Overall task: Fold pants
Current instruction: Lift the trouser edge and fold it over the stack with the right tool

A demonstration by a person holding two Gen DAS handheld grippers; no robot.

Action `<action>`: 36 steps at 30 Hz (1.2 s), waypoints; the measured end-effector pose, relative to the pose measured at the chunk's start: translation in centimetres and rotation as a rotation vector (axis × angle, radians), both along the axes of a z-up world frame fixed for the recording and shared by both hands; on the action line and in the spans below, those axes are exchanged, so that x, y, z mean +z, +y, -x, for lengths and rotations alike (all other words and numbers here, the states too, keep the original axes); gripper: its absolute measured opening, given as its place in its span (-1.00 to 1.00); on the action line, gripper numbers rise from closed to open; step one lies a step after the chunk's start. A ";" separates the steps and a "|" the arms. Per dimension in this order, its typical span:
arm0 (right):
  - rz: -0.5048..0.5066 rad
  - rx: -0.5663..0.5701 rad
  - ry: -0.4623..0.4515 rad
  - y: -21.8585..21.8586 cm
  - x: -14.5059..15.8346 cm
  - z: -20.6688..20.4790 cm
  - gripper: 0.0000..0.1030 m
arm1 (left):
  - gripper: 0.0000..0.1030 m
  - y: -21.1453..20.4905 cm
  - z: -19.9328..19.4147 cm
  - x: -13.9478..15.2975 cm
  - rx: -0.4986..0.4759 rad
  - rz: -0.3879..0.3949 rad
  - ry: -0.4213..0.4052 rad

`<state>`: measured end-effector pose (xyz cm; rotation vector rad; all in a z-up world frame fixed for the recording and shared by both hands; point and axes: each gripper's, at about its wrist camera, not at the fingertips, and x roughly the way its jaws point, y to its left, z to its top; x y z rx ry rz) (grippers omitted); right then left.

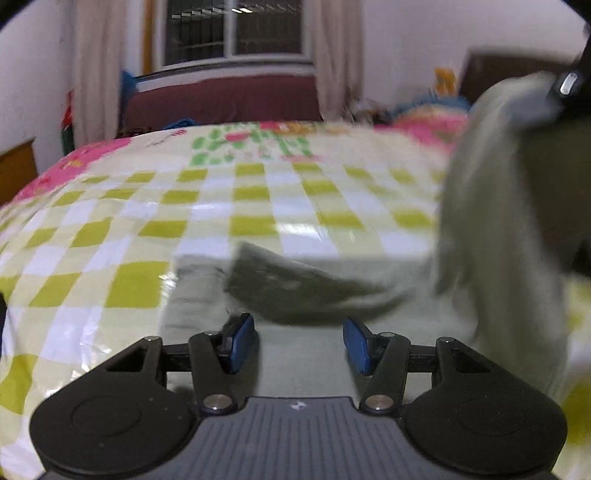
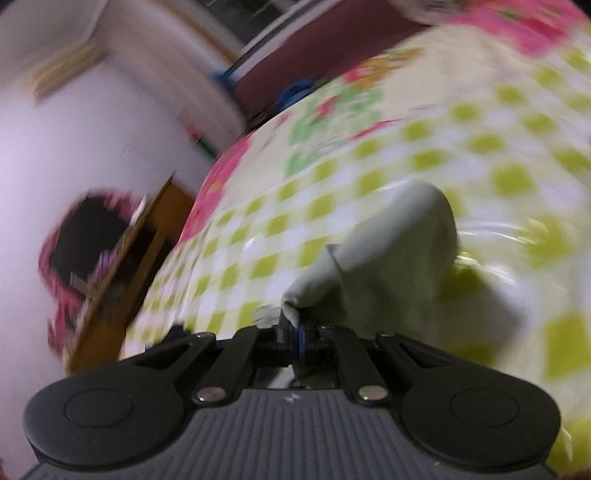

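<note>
Pale grey-green pants (image 1: 314, 365) lie on the bed's checked cover (image 1: 207, 214), with a darker folded band (image 1: 291, 288) across them. My left gripper (image 1: 300, 343) hovers open just above the flat cloth, and nothing sits between its blue pads (image 1: 242, 341). At the right of the left wrist view, a stretch of the pants (image 1: 491, 192) is lifted high by the other gripper (image 1: 569, 88). In the tilted, blurred right wrist view, my right gripper (image 2: 298, 338) is shut on a corner of the pants (image 2: 391, 254), which hang down toward the cover (image 2: 406, 155).
A dark red headboard (image 1: 221, 99) and a curtained window (image 1: 236, 33) stand behind the bed. Bright bedding (image 1: 428, 110) is piled at the far right. A wooden cabinet (image 2: 122, 273) with a pink and black item (image 2: 74, 243) stands beside the bed.
</note>
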<state>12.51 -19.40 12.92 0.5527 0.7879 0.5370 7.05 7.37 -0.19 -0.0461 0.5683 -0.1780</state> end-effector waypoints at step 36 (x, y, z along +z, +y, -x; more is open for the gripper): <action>0.300 0.462 0.075 20.8 -5.0 0.1 -0.52 | 0.42 9.0 9.6 -1.1 0.095 0.184 0.056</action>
